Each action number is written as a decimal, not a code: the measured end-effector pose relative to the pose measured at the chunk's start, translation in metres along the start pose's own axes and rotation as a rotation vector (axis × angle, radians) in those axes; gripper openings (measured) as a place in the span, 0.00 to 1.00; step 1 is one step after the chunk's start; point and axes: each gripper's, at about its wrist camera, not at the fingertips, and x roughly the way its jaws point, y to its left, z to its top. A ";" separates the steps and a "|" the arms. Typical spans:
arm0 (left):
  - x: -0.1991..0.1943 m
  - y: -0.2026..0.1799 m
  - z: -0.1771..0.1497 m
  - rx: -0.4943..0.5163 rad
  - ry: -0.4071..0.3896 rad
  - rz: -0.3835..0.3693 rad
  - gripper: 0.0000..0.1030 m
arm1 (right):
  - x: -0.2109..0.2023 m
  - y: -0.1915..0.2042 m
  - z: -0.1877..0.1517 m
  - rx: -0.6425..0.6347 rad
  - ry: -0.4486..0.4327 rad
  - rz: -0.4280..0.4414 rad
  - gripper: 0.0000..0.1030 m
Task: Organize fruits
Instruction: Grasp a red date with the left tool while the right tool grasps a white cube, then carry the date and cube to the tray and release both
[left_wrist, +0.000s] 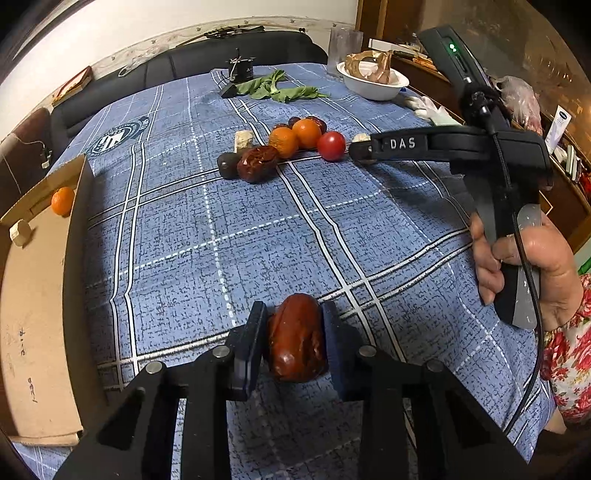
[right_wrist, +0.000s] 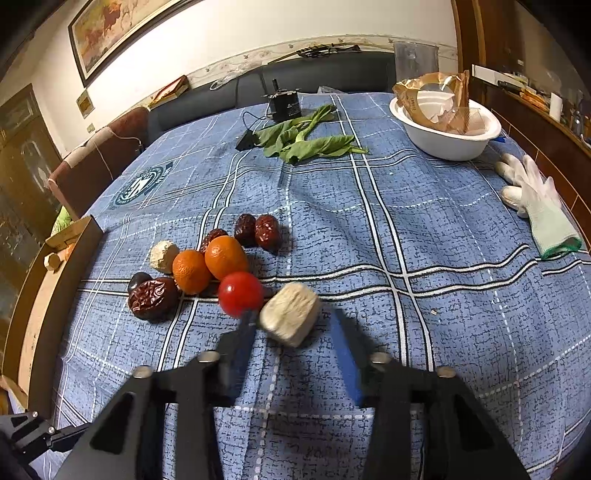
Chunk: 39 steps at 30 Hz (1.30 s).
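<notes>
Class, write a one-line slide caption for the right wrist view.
Open right gripper reaching around a pale block beside the tomato on a blue checked tablecloth.

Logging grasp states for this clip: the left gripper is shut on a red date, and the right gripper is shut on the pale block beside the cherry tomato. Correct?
Not quite. The right gripper is open: the right wrist view shows its blue fingers spread either side of the pale block, not clamped on it. The rest stands: the left gripper is shut on a red date, and the block sits beside the cherry tomato.
</notes>
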 end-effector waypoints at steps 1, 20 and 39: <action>-0.001 0.002 0.000 -0.013 0.000 -0.006 0.28 | 0.000 0.002 -0.001 -0.010 0.000 -0.007 0.32; -0.012 0.040 0.002 -0.190 -0.044 -0.013 0.28 | -0.066 0.009 -0.041 0.006 0.014 0.110 0.32; -0.078 0.127 -0.034 -0.445 -0.193 0.024 0.28 | -0.088 0.109 -0.053 -0.184 -0.017 0.194 0.31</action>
